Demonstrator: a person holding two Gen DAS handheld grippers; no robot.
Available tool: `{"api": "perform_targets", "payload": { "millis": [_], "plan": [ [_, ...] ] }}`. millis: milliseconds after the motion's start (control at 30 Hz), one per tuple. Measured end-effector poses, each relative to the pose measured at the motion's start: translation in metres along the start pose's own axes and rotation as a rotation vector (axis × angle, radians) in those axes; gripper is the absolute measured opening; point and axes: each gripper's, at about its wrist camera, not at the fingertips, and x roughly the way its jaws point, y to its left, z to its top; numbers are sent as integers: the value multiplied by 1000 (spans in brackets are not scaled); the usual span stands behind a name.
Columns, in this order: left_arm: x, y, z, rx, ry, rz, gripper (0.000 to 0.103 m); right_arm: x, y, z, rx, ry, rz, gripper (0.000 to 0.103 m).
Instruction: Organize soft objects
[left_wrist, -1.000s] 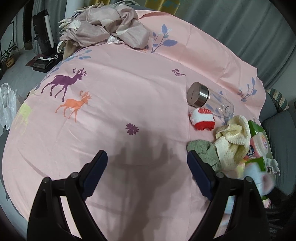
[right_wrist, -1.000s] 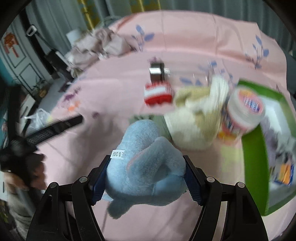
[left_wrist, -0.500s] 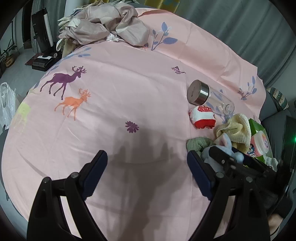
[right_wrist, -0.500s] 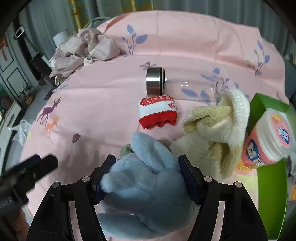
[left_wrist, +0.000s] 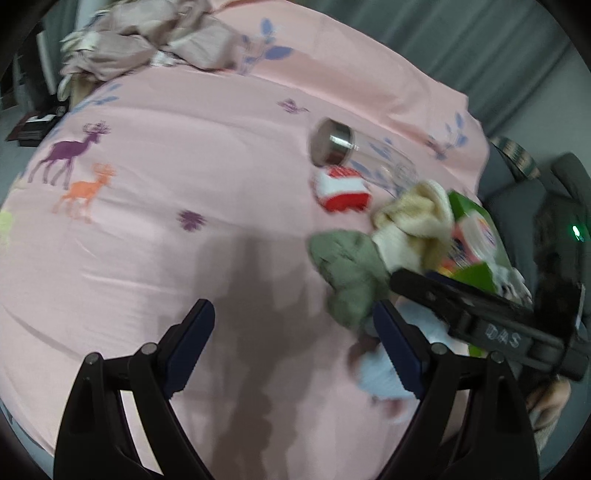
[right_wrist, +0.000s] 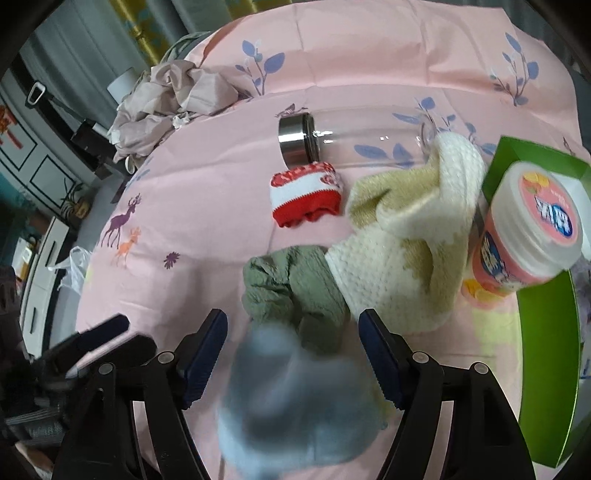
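- Bed (left_wrist: 155, 266): pink sheet printed with deer and leaves.
- Crumpled beige cloth (right_wrist: 166, 96): far edge.
- Glass bottle (right_wrist: 354, 136): on its side, steel cap.
- Red-and-white sock (right_wrist: 304, 201): just beside cap.
- Green cloth (right_wrist: 295, 291), cream knit (right_wrist: 406, 236): touching.
- Green box (right_wrist: 546, 369): right edge.

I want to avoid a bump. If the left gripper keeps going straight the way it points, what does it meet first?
Probably nothing but the pink bedsheet: the left gripper stands open over bare, shadowed cloth. The green cloth lies off to its right, likely outside that line.
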Motion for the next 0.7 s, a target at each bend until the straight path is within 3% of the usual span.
{"api": "perform_targets", "payload": {
  "millis": [133, 233, 300, 367, 500, 700],
  "plan": [
    [0, -21, -12, 52, 33, -94, 87, -11, -3, -3, -2, -19, 8, 75],
    [0, -33, -23, 72, 51, -100, 87, -25, -8, -6, 15, -39, 31, 75],
    [-2, -39, -30, 77, 57, -108, 87, -33, -14, -10, 26, -44, 65, 81],
    [-4, -45, -39, 79, 53, -104, 87, -43, -21, -15, 44, -56, 98, 90],
    [0, -53, -50, 78, 59, -71, 86, -54, -34, -26, 76, -68, 158, 90],
    [11, -66, -54, 99, 57, -41, 79, -42, -51, -42, 133, -4, 234, 91]
  ]
}}
